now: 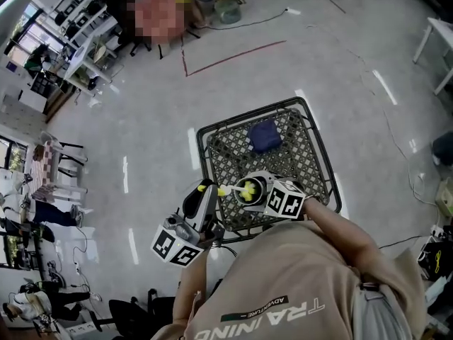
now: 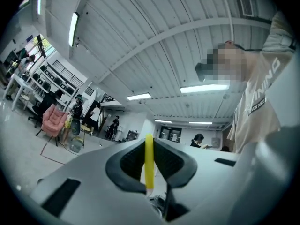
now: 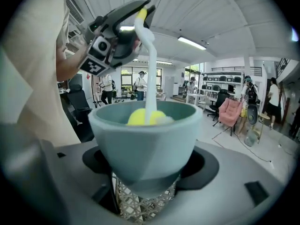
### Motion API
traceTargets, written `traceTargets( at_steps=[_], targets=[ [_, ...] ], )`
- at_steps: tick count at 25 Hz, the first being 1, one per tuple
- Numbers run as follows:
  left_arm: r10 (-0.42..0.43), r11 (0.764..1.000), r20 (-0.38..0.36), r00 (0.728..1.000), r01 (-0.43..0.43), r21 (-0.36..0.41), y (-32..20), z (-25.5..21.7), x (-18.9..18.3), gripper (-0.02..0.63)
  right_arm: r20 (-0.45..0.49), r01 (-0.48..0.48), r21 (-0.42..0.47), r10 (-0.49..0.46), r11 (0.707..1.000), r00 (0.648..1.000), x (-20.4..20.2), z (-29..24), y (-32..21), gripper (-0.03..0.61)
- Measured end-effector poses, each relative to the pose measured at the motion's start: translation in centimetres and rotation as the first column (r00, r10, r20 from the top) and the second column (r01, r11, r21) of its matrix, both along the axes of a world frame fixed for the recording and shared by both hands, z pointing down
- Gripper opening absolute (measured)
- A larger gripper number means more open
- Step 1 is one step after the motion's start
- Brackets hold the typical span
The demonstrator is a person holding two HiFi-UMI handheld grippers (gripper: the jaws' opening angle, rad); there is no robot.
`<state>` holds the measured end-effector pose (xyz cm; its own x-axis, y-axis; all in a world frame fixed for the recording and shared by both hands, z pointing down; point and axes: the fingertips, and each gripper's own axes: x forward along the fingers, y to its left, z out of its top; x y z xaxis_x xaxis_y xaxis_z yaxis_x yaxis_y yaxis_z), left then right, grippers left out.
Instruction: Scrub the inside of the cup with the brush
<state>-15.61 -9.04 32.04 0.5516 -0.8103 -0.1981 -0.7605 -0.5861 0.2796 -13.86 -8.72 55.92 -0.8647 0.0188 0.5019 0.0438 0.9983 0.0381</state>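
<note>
Teal cup sits clamped in the right gripper. Above its jaws, the left gripper pinches the brush, yellow head inside the cup. Scrubbing looks under way, not finished.

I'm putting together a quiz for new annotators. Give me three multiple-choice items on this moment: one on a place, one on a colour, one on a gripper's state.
1. Where is the yellow head of the brush?
A) inside the cup
B) on the floor
C) under a chair

2. What colour is the cloth lying on the mesh table?
A) red
B) dark blue
C) white

3. What is the right gripper doing?
A) open and empty
B) shut on the cup
C) shut on the cloth

Answers: A, the yellow head sits below the cup's rim in the right gripper view; B, the head view shows it dark blue; B, the cup sits clamped between the jaws.
</note>
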Motion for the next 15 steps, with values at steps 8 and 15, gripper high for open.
traceTargets(
  at_steps=[8, 15],
  targets=[
    [-0.041, 0.999, -0.051, 0.998, 0.041, 0.0, -0.8, 1.1, -0.5, 0.057, -0.023, 0.033, 0.019, -0.033, 0.999, 0.999, 1.8, 0.2, 2.1, 0.388],
    [0.07, 0.995, -0.092, 0.993, -0.062, 0.082, -0.8, -4.2, 1.0, 0.058, -0.062, 0.03, -0.003, -0.03, 1.0, 0.998, 3.0, 1.5, 1.6, 0.388]
  ],
)
